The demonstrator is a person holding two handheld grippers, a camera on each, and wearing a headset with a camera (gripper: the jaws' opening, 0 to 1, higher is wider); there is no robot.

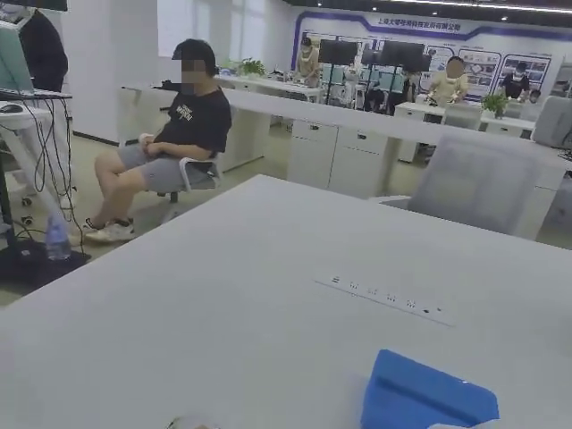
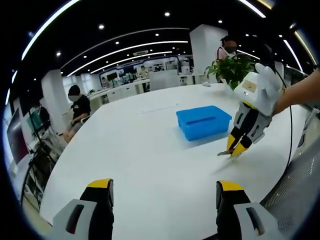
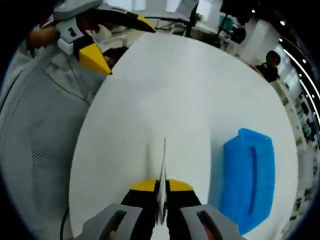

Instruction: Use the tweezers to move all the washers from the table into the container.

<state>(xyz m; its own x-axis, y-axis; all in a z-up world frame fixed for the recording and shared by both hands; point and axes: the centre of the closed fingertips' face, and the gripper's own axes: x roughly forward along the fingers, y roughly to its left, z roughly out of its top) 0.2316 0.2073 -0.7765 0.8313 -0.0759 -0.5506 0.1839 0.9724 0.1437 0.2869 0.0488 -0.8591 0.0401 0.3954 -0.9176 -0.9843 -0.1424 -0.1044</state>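
Tweezers (image 3: 163,165) gripped, picking ahead
Right tongs (image 3: 161,186), lower centre, clench them; left tongs (image 2: 162,187) released; next, locate a washer.

Surface is one large white table (image 1: 223,295), matte top, rounded edge where the left gripper view catches it (image 2: 150,150). Top is plain and uniform, same in the right gripper view (image 3: 150,100). A flush socket strip (image 1: 384,298) is set into the top toward the far right, long and narrow, running at a slant in the head view. The blue container (image 1: 424,393) sits directly on the top, near right in the head view, nearer than the strip and apart from it. It's rectangular and shallow with a rim (image 2: 203,121). The right gripper view shows a long recess down its middle (image 3: 248,177); contents can't be made out.
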